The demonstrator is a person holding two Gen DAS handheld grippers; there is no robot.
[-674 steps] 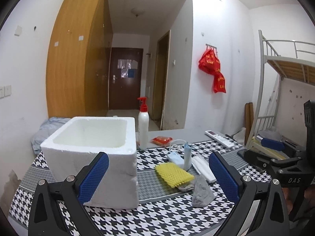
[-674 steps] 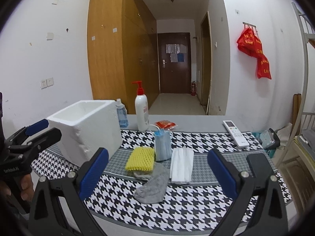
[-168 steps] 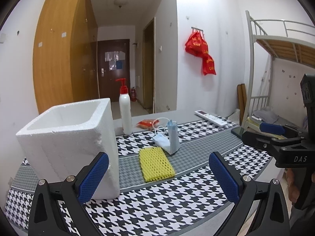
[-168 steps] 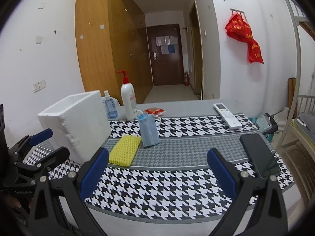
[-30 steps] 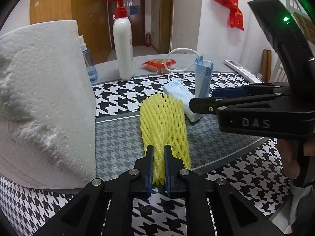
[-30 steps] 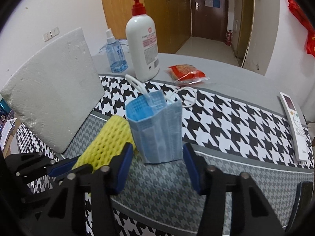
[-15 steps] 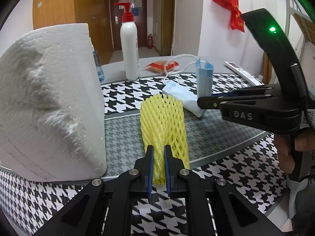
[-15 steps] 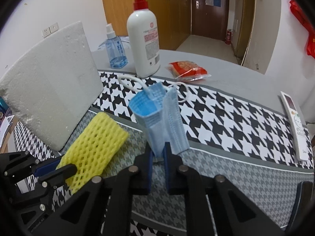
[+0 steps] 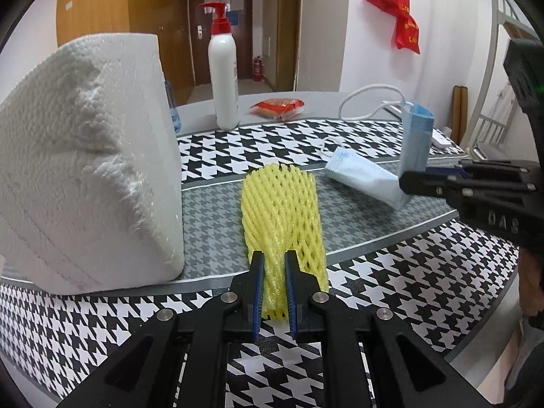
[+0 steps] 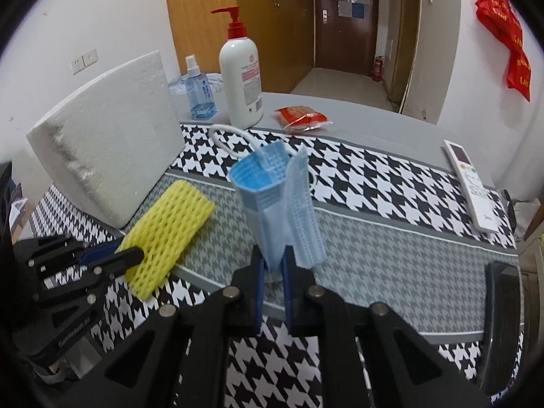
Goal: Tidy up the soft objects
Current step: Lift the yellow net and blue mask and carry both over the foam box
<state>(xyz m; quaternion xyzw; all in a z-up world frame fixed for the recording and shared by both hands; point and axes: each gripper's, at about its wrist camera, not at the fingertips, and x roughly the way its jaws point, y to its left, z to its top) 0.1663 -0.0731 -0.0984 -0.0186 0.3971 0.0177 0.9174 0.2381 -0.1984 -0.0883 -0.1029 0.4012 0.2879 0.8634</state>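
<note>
Left gripper (image 9: 274, 273): jaws clamped on the near end of a yellow foam fruit net (image 9: 281, 204), though just easing apart, the net bunched between the blue pads. The net lies flat along the grey band of the houndstooth table runner (image 9: 391, 278), just beside the white polystyrene box (image 9: 85, 156).

Right gripper (image 10: 271, 264): jaws closed tight on the lower edge of a bundle of blue surgical face masks (image 10: 272, 197). The bundle stands upright above the pads, white ear loops (image 10: 231, 139) arching from its top. In the left wrist view a second part of the mask bundle (image 9: 363, 176) slopes down to the runner beside the held upright part.

Polystyrene box: stands at the left of the runner, its side wall dented and rough.

Behind the runner, on bare grey tabletop: white pump bottle with red head (image 10: 241, 78), upright; small blue spray bottle (image 10: 199, 91) to its left, near the box; red snack packet (image 10: 302, 117) to its right.

White remote control (image 10: 471, 187): lies at the right end of the runner.

Dark phone (image 10: 503, 323): lies at the near right edge of the table.

Red plastic bags (image 9: 396, 10): hang on the wall.
</note>
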